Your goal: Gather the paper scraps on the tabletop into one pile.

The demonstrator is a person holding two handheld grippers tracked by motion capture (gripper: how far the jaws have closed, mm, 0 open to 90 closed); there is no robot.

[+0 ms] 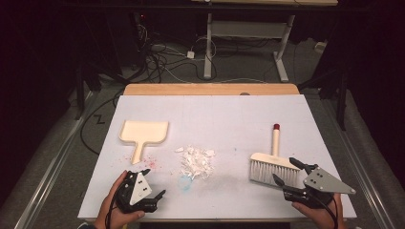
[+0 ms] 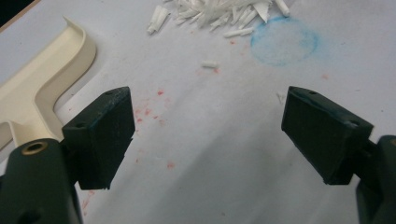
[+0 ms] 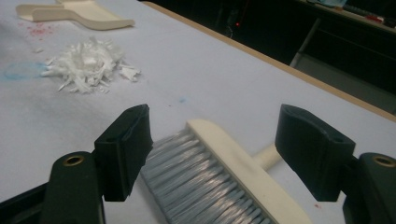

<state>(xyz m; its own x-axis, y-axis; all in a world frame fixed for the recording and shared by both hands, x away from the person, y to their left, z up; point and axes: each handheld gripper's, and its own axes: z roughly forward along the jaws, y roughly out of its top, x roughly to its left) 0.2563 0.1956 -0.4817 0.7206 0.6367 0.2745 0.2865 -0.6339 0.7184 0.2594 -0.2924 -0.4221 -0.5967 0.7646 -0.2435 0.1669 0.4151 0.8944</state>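
A cream dustpan lies flat at the table's left, its handle toward me; its edge also shows in the left gripper view. A pile of white shreds sits mid-table. A cream hand brush with grey bristles and a red-tipped handle lies at the right. My left gripper stands open over bare table just below the dustpan handle, nothing between its jaws. My right gripper is open, its jaws straddling the brush head without pressing it.
The white table cover carries red specks near the dustpan handle and a faint blue ring beside the shreds. A wooden table edge runs along the back. Cables and a desk frame lie on the floor beyond.
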